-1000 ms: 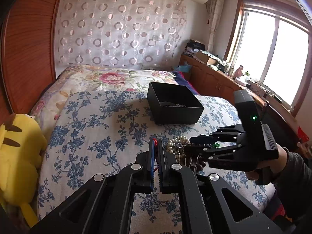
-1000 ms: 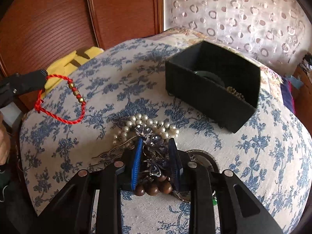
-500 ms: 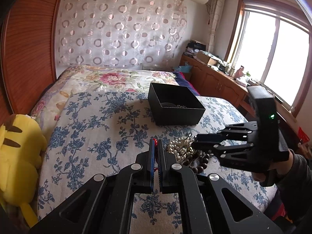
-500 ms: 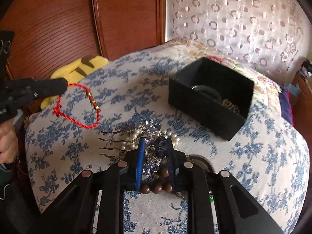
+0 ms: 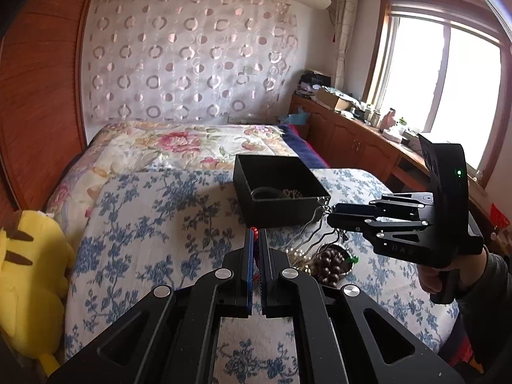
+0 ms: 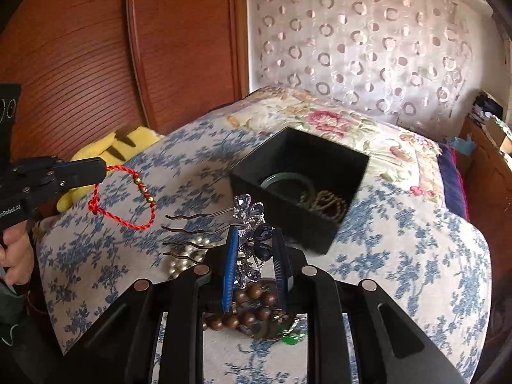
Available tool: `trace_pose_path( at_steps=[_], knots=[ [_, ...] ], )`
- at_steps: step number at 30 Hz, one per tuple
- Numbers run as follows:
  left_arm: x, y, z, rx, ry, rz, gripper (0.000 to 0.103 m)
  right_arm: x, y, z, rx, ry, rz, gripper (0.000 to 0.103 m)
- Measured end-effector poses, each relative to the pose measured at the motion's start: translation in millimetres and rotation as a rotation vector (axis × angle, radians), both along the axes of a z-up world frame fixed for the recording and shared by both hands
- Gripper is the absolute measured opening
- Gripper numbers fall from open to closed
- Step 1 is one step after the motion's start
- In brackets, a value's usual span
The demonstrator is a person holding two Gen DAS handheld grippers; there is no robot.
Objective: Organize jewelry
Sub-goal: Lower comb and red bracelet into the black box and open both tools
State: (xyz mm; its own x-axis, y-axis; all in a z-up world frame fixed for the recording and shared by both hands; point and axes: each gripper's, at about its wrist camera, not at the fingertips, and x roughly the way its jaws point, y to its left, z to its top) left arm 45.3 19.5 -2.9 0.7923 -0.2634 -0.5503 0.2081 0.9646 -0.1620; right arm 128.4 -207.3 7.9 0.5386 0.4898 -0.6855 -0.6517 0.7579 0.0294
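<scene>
Right gripper (image 6: 256, 262) has its fingers clamped on the jeweled hair comb (image 6: 252, 240), lifted off the bed beside the black box (image 6: 297, 188). Left gripper (image 5: 255, 256) pinches the red bracelet (image 6: 128, 198). I'd clear the rim, then drop each one.

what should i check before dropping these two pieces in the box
1. Left gripper shut on red bracelet: ok.
2. Right gripper shut on hair comb: ok.
3. Comb lifted off the bed, prongs apart from the pearls: ok.
4. Box open, with room beside the bangle and bead chain: ok.
5. Either piece over the box yet: not ok.
6. Bracelet hanging free of the comb prongs: ok.
</scene>
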Motion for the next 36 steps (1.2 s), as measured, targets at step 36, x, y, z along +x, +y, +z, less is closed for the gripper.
trace_pose_path(
  at_steps=[36],
  knots=[
    [123.6,-41.5,18.6,0.089,-0.019,-0.059,0.002,105.5,-0.2,-13.2,-0.086,-0.031,-0.042,0.025]
  ],
)
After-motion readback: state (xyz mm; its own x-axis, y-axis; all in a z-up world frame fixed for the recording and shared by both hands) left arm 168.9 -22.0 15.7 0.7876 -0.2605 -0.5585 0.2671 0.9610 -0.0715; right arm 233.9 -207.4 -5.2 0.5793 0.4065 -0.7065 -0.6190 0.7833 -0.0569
